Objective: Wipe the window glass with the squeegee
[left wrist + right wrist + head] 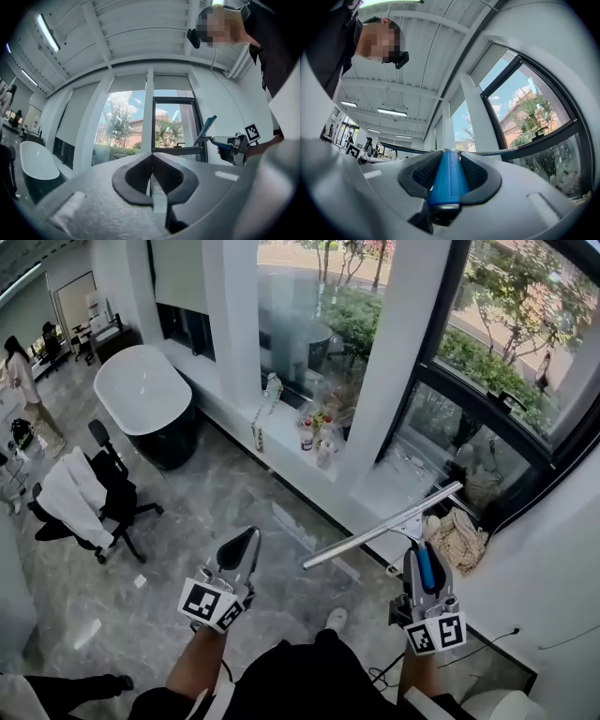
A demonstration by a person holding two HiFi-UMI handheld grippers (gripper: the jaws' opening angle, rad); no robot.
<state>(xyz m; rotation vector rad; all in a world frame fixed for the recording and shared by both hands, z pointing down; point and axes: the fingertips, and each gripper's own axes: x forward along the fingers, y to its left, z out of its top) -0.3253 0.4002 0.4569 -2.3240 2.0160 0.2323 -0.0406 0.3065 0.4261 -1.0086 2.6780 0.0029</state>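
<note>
The squeegee (384,526) has a long silver blade and a blue handle (426,567). My right gripper (427,563) is shut on that handle and holds the blade level, a little short of the window glass (487,352). In the right gripper view the blue handle (446,178) fills the gap between the jaws and the blade (487,152) runs across behind them. My left gripper (241,549) hangs to the left over the floor, shut with nothing in it. In the left gripper view the jaws meet (151,176), and the squeegee (206,130) shows at the right.
A white sill (291,442) under the windows carries bottles (307,435). A crumpled cloth (457,538) lies on the sill by the right window. A bathtub (145,395) stands at the far left and an office chair (94,493) nearer. White pillars (398,343) split the windows.
</note>
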